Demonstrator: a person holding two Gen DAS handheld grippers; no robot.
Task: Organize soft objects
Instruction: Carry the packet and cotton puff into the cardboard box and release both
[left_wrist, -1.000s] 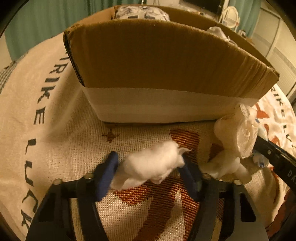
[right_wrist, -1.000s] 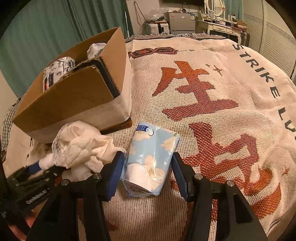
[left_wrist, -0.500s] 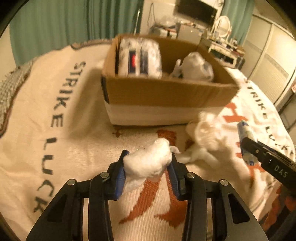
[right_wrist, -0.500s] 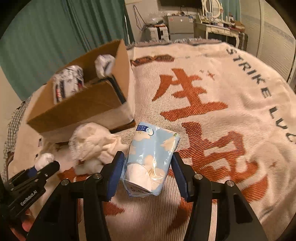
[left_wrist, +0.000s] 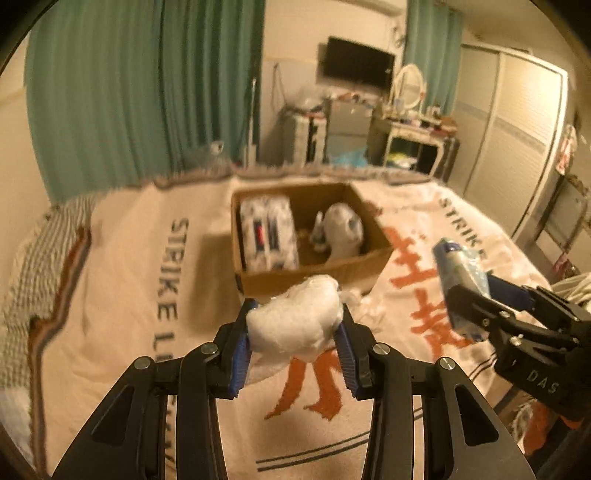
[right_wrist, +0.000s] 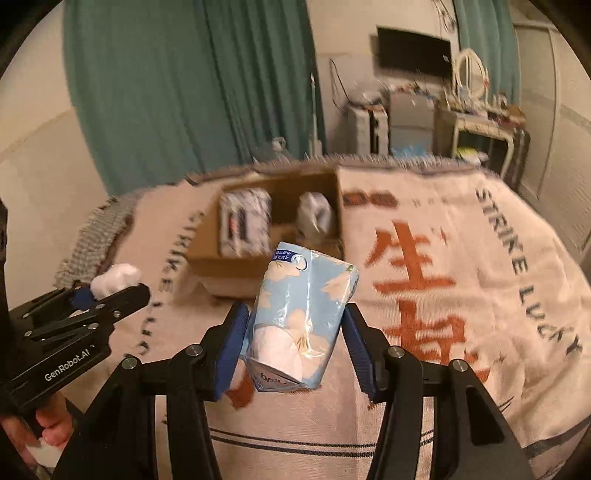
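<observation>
Two grippers are in my view, one per hand, both raised above a bed covered by one cream blanket (left_wrist: 122, 280) with orange characters and dark lettering. On the left, my left gripper (left_wrist: 295, 325) pinches one white cotton wad (left_wrist: 295, 321) between its two blue pads; the wad bulges out above them. From the right wrist camera, that same gripper (right_wrist: 110, 291) sits at the left edge with the wad (right_wrist: 116, 277) showing at its tip.

Farther off, near the middle of the blanket, stands one open cardboard box (left_wrist: 314, 273). I count two things inside it: one patterned white and dark pack (left_wrist: 267, 232) standing against the left wall, and one pale bundle (left_wrist: 343, 229) to its right. Just in front of the box, partly hidden behind the wad, lies some white cloth (left_wrist: 365, 306); I cannot tell how many pieces.

To the right, my right gripper (right_wrist: 295, 332) clamps one light blue tissue pack (right_wrist: 303, 314) with a cloud print, tilted, its two blue pads pressing the sides. The left wrist camera shows this gripper (left_wrist: 469, 295) from the side, the pack (left_wrist: 458, 273) held above the blanket, right of the box.

At the far end I see two green curtains, one dark screen and one oval mirror.
</observation>
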